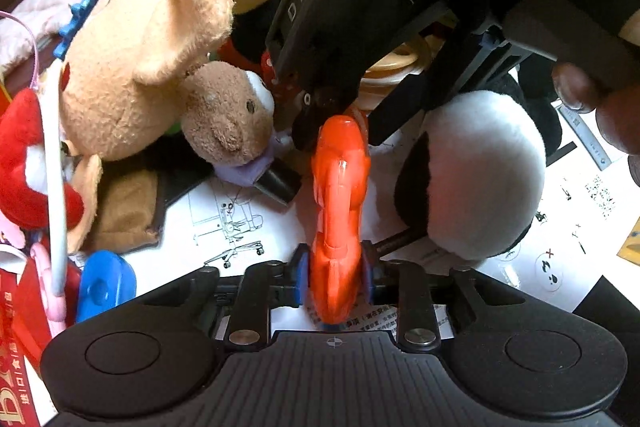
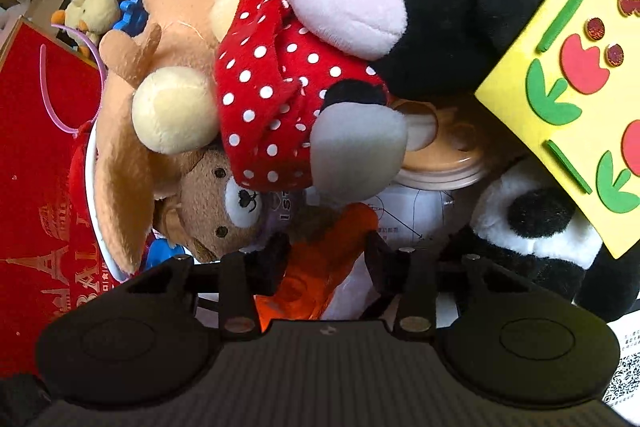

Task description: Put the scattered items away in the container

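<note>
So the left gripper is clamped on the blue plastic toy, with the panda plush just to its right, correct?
Not quite: the left wrist view shows the left gripper clamped on the orange plastic toy, not a blue one. The panda plush is indeed just to its right.

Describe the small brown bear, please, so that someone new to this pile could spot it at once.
Start at the big peach plush toy on the left of the heap. The brown bear lies against its lower right side, just left of the orange plastic toy held in the left gripper. It alone has darker brown fur, a white patch by its eye and a lilac cloth at its neck.
</note>
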Demonstrator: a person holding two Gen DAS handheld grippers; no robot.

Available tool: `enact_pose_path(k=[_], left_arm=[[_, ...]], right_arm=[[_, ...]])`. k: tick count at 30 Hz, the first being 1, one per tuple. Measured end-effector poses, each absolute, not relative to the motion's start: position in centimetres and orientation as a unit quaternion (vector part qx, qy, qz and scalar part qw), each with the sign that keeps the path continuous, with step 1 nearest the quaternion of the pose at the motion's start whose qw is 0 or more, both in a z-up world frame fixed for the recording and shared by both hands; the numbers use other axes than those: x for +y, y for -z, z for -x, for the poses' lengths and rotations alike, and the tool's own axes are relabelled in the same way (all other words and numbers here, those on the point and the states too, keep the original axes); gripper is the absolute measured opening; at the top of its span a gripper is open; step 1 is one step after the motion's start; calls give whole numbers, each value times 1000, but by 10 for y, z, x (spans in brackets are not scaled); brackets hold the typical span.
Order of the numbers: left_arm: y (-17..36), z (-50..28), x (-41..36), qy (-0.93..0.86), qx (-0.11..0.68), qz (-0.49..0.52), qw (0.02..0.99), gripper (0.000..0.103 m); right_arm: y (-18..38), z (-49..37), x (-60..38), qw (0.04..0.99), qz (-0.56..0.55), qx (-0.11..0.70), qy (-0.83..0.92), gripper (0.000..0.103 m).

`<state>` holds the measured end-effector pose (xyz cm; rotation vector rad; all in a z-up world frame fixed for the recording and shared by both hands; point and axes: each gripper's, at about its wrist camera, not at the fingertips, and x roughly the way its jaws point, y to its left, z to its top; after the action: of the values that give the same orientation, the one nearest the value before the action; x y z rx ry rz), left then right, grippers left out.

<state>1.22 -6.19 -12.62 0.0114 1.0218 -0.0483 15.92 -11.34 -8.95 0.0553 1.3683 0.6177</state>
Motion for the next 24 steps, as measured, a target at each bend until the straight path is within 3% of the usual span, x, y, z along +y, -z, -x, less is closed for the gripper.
enact_pose_path(k=[15, 16, 18, 20, 22, 23, 24], left_arm=[[120, -14, -63, 31, 494, -7, 869, 23], [119, -14, -63, 30, 498, -4, 867, 28], [117, -16, -61, 22, 506, 6, 862, 48], [113, -17, -61, 22, 501, 5, 865, 49], [112, -18, -61, 24, 502, 1, 865, 38], [113, -18, -61, 25, 504, -1, 863, 23], [114, -18, -62, 27, 505, -2, 863, 22]], right_arm=[[83, -167, -124, 724, -54, 625, -285, 41], [84, -167, -122, 724, -52, 625, -286, 41], [83, -164, -126, 725, -49, 624, -288, 41], [82, -163, -129, 726, -47, 623, -289, 41], [82, -164, -125, 725, -48, 623, -288, 41], [82, -165, -124, 725, -51, 624, -287, 41], [83, -166, -124, 725, -54, 625, -285, 40]])
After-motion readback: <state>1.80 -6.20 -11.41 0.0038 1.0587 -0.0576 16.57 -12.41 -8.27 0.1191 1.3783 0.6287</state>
